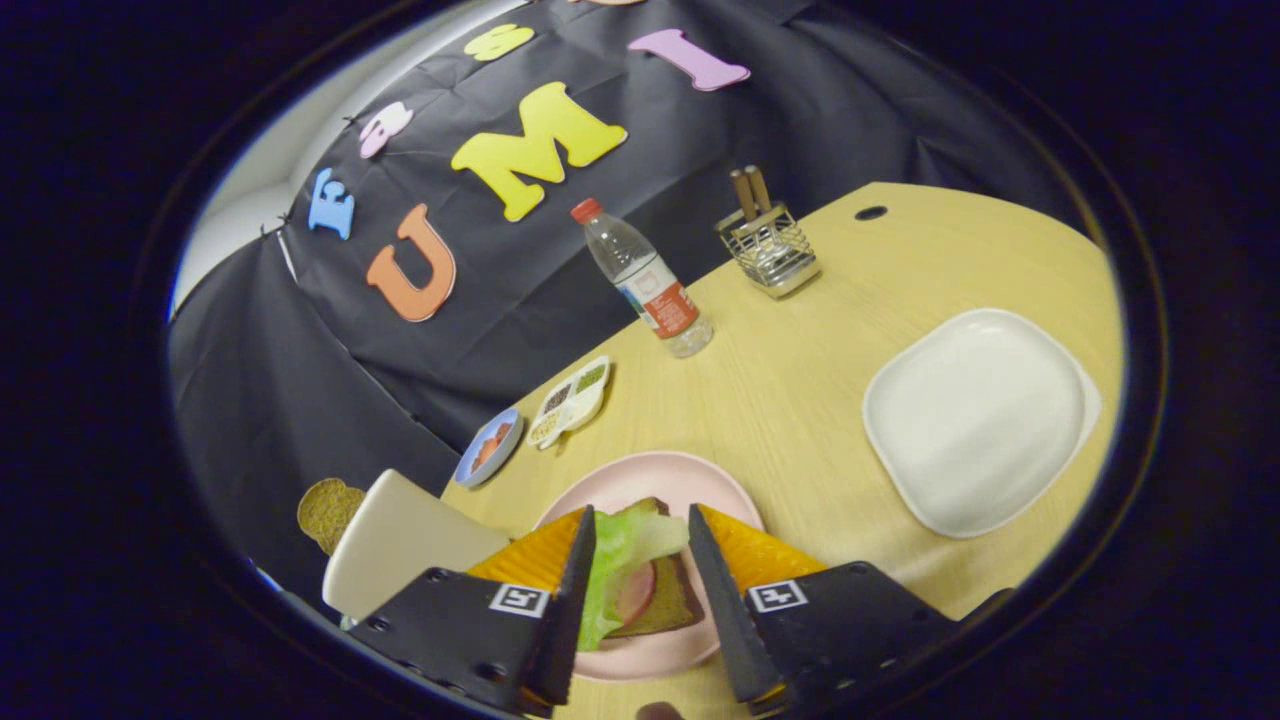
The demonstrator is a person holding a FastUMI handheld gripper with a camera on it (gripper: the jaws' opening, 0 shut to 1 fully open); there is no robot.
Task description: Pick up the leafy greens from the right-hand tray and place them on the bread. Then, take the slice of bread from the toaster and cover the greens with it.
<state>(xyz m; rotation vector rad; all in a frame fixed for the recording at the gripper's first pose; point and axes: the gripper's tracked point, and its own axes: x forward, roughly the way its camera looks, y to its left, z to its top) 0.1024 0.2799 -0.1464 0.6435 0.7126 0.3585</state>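
A handheld gripper (640, 545) hovers over a pink plate (690, 480) at the bottom centre of the frame, its two fingers spread apart and pinching nothing. Between them lie the leafy greens (625, 560), a pale green ruffled leaf draped across a slice of dark bread (675, 600), with a round pinkish slice, perhaps ham or radish (635, 595), showing beneath the leaf's edge. The leaf hangs over the bread's near-left side rather than sitting square on it.

The greens appear already set down, so the step in hand is judged to be the release and lift-off. To do it well, the fingers should stay wide and rise straight up, so neither tip drags the leaf off the bread; a nudge toward the bread's centre might help the top slice cover it later.

At the lower left, a cream-coloured toaster (400, 545) stands just beside the plate, with a brown slice of bread (325, 510) poking out behind it. The empty white square tray (980, 420) sits at the right of the frame on the wooden table (800, 380). Farther back stand a plastic water bottle (645, 280), a wire utensil holder (770, 250), a small blue dish (490, 445) and a divided condiment dish (572, 400).
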